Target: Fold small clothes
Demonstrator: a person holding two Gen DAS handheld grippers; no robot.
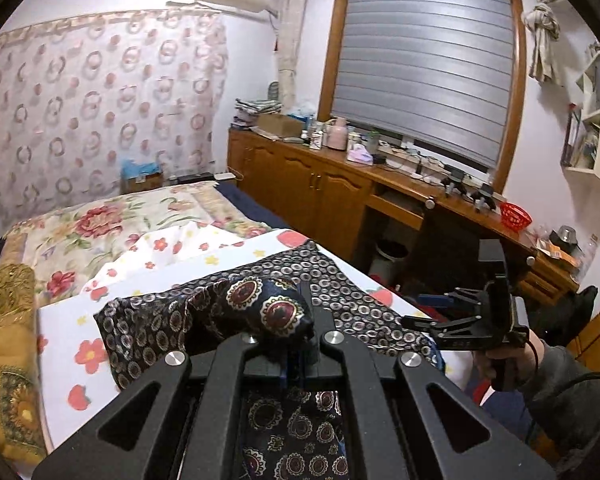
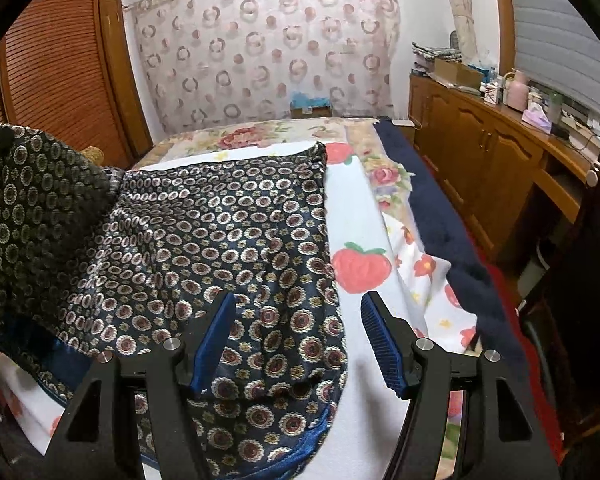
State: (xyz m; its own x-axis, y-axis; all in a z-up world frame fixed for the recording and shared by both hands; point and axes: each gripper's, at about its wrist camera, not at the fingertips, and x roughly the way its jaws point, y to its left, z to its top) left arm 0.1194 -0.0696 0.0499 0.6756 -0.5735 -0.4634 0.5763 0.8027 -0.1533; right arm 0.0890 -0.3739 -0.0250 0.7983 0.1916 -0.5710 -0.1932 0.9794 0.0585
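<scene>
A dark navy garment with round medallion prints (image 2: 220, 232) lies spread on a white sheet with red fruit and flower prints (image 2: 360, 208) on the bed. My left gripper (image 1: 300, 340) is shut on a bunched part of the garment (image 1: 260, 304) and holds it lifted above the bed; that lifted part shows at the left edge of the right wrist view (image 2: 28, 200). My right gripper (image 2: 298, 344) is open with blue pads, hovering just above the garment's near right edge. It also shows in the left wrist view (image 1: 432, 312), to the right of the cloth.
A floral quilt (image 1: 100, 224) covers the far part of the bed. A wooden cabinet and desk with clutter (image 1: 340, 168) run along the right wall under the window. A red basket (image 1: 514, 216) sits on the desk. A wooden wardrobe (image 2: 60, 72) stands at the left.
</scene>
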